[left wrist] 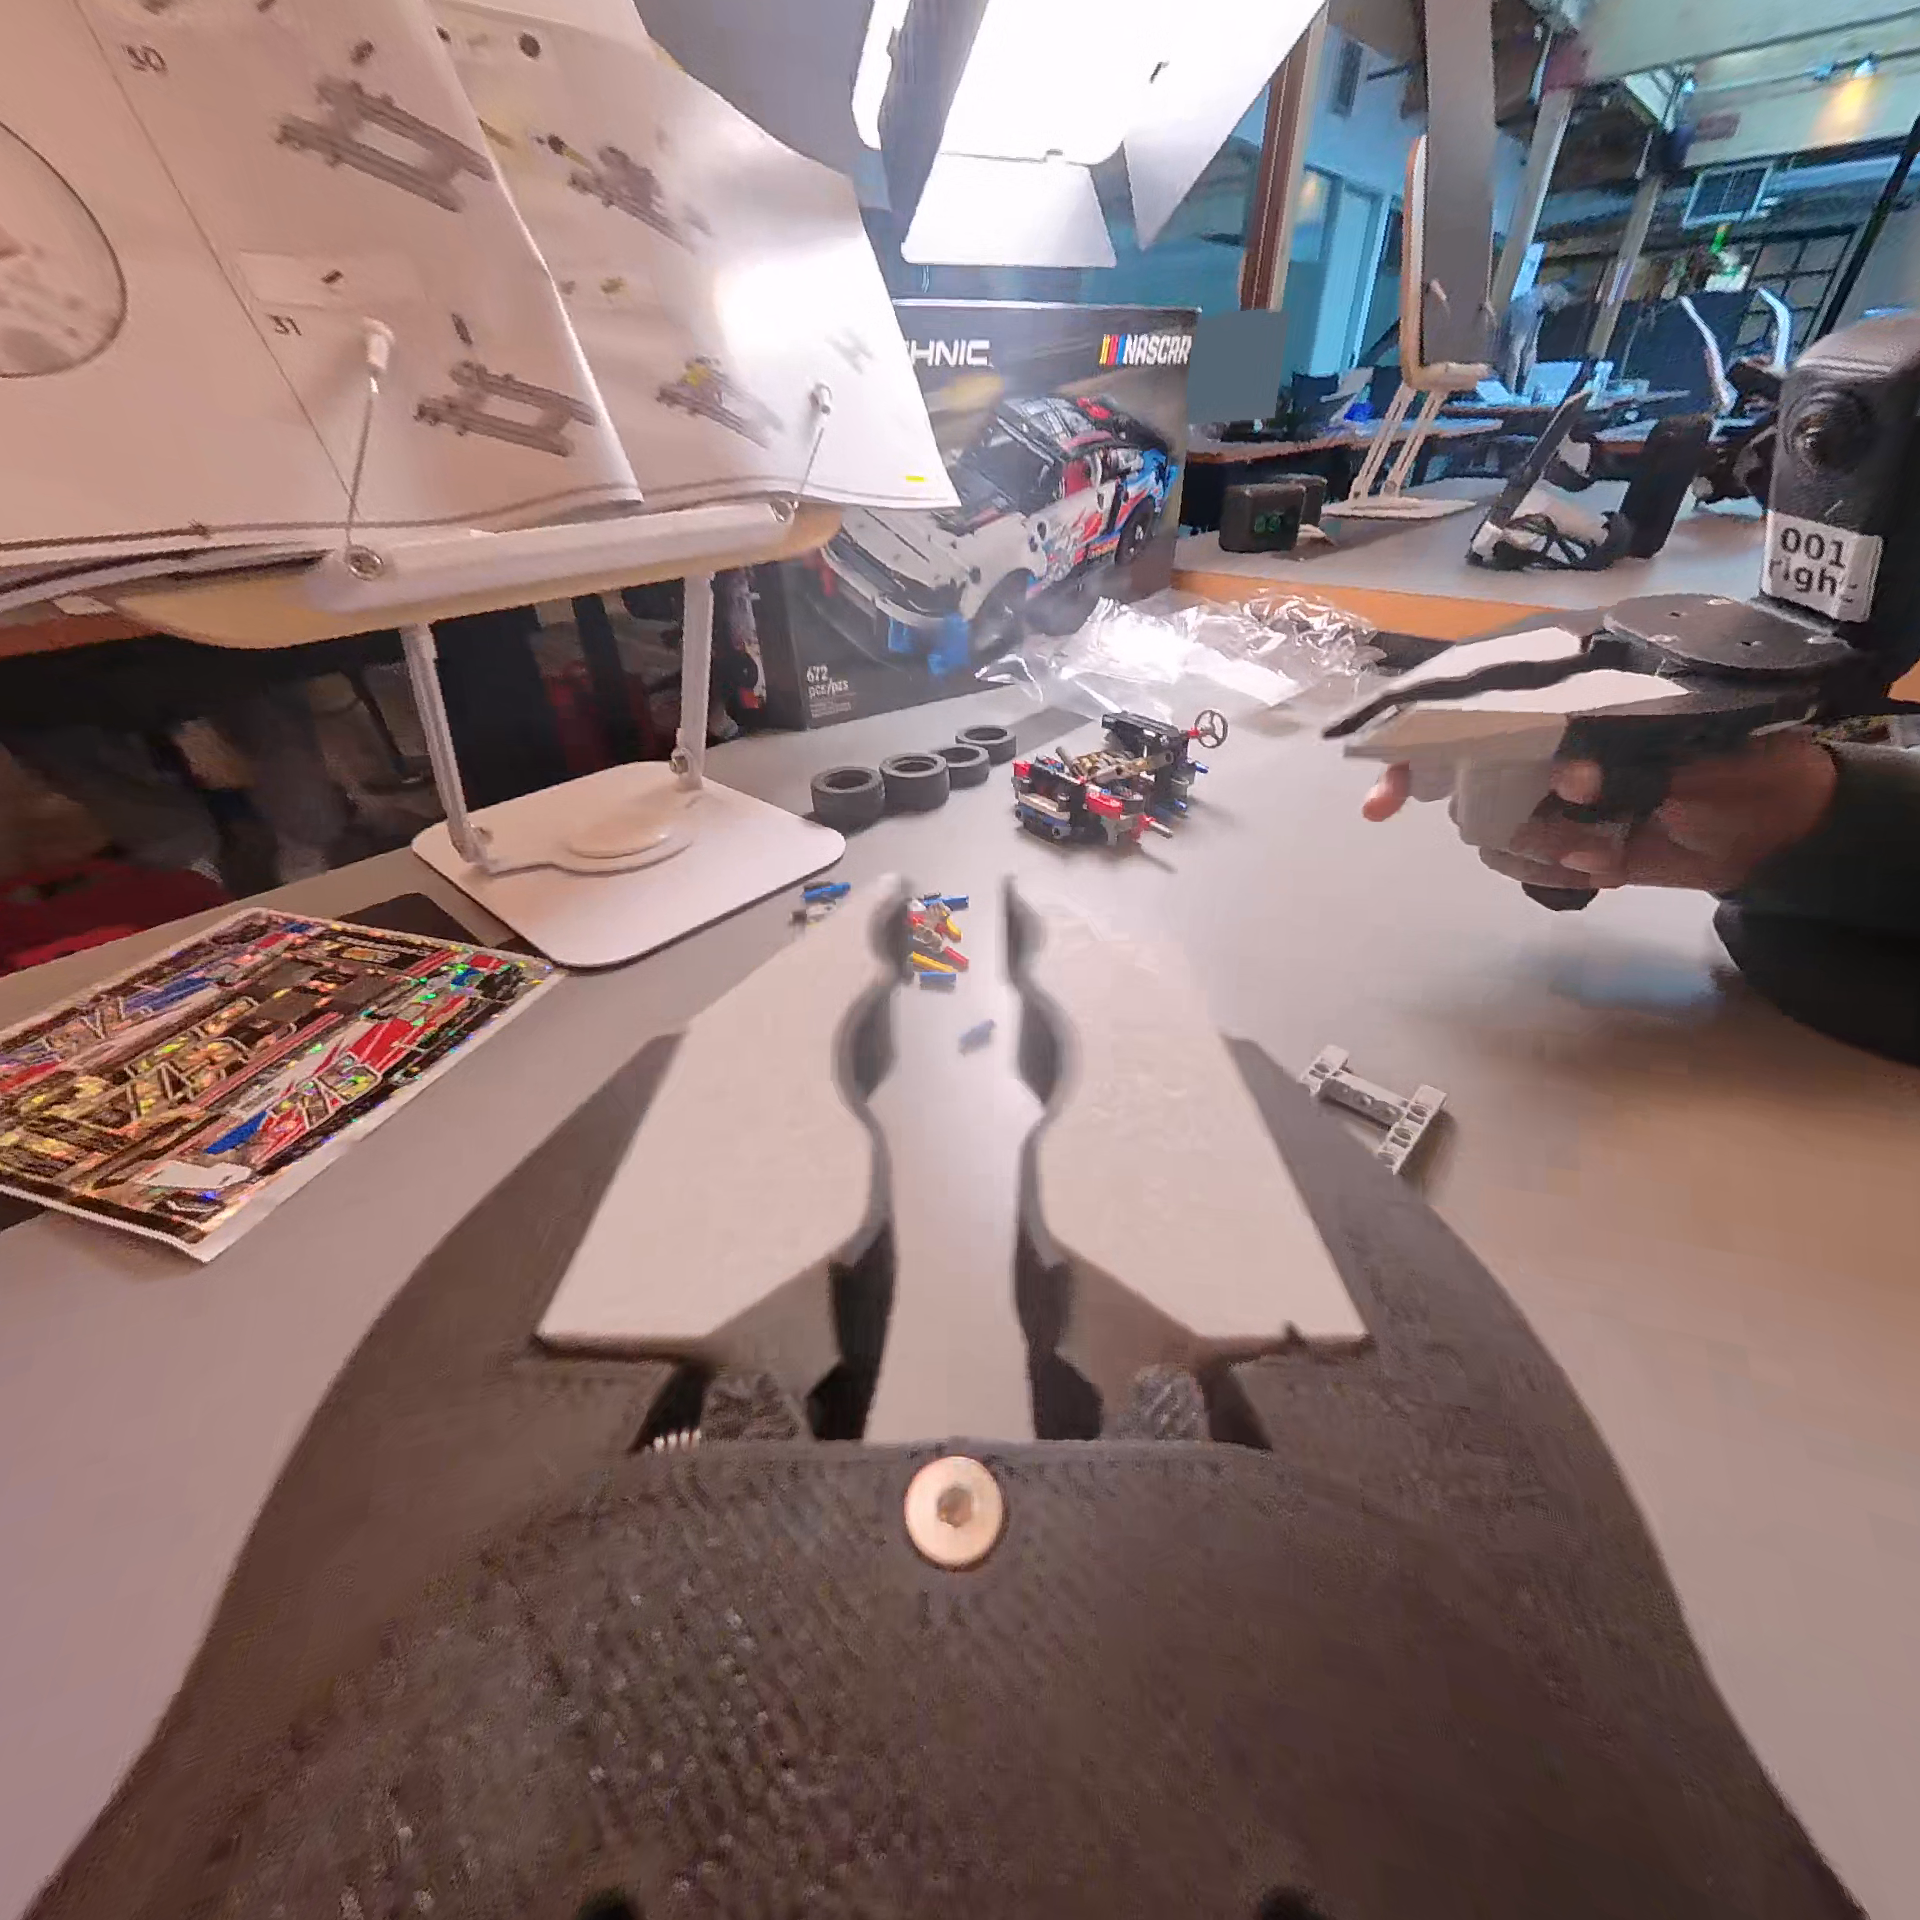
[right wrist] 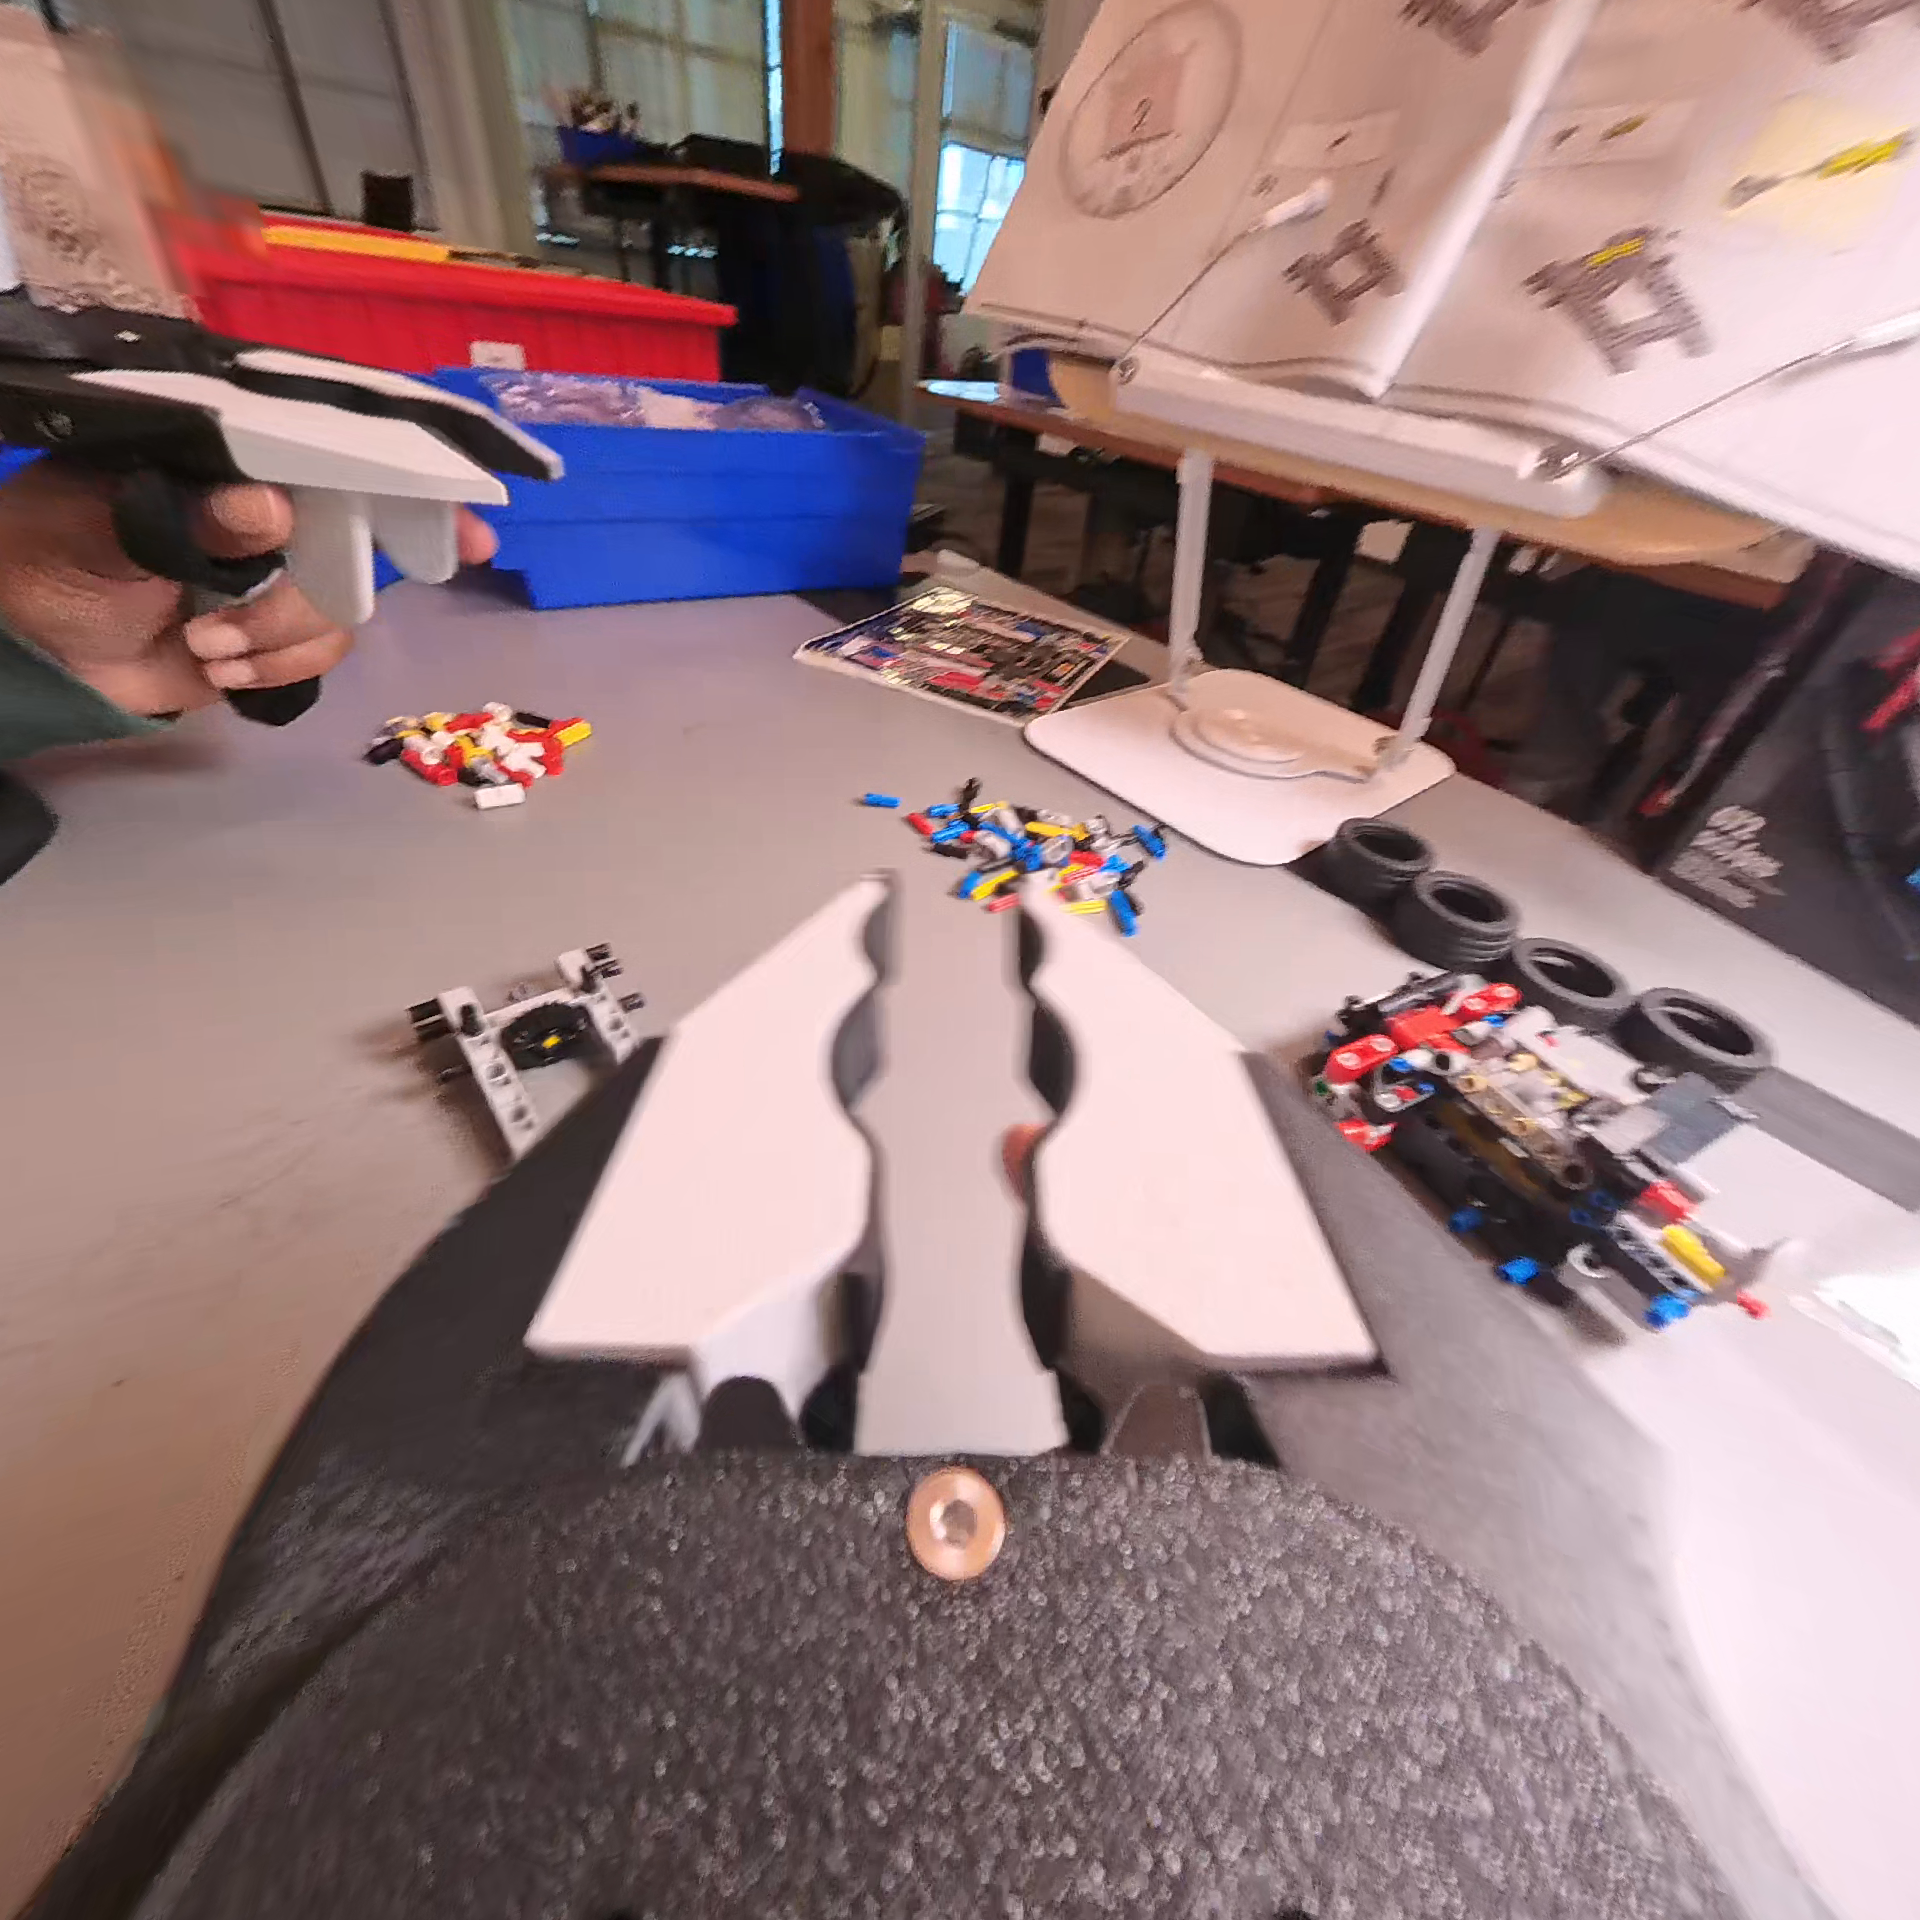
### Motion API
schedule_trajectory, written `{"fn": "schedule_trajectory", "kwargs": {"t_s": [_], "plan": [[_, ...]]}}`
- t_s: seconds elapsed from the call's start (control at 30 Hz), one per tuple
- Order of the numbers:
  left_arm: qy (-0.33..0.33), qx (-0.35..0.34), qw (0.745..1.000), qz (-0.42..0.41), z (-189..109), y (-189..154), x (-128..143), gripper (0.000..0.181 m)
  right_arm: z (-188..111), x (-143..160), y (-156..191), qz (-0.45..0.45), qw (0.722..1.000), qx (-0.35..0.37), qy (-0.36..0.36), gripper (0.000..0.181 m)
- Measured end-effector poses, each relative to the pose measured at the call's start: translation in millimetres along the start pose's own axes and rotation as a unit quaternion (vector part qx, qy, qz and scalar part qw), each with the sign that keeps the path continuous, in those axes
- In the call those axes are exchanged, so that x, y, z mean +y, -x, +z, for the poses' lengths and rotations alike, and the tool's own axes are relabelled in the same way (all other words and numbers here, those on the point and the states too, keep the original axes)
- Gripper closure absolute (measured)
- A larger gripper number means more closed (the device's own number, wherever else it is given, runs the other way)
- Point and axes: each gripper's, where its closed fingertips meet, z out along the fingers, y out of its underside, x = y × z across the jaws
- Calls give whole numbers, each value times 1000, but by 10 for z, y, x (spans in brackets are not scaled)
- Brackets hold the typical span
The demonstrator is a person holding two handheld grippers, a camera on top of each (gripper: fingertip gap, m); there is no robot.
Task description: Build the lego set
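left gripper [left wrist: 951, 904]: held above the grey table [left wrist: 1351, 1299], fingers parted, nothing grasped | right gripper [right wrist: 956, 904]: likewise released, empty | part-built chassis [right wrist: 1507, 1132]: set beside four tyres [right wrist: 1538, 956] | small grey frame [right wrist: 525, 1034]: near loose pins [right wrist: 1039, 847]

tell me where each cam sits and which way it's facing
Left wrist view: on the left gripper, looking along the grey table toward small loose pieces, the book stand and the set's box; the right gripper and hand show at right.
Right wrist view: on the right gripper, facing the loose pieces and blue bins; the left gripper shows upper left.
Shared: tyres, part-built car, sticker sheet.
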Motion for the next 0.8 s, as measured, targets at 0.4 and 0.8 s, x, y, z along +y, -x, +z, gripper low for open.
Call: {"fn": "schedule_trajectory", "kwargs": {"t_s": [0.4, 0.8], "plan": [[-36, -68, 997, -15, -56, 204, -87, 156, 5, -211, -254, -22, 994, 87, -56, 163], [-37, -57, 998, -19, -41, 153, -85, 142, 1392, -1618, -1560, -92, 979, 164, -81, 166]]}}
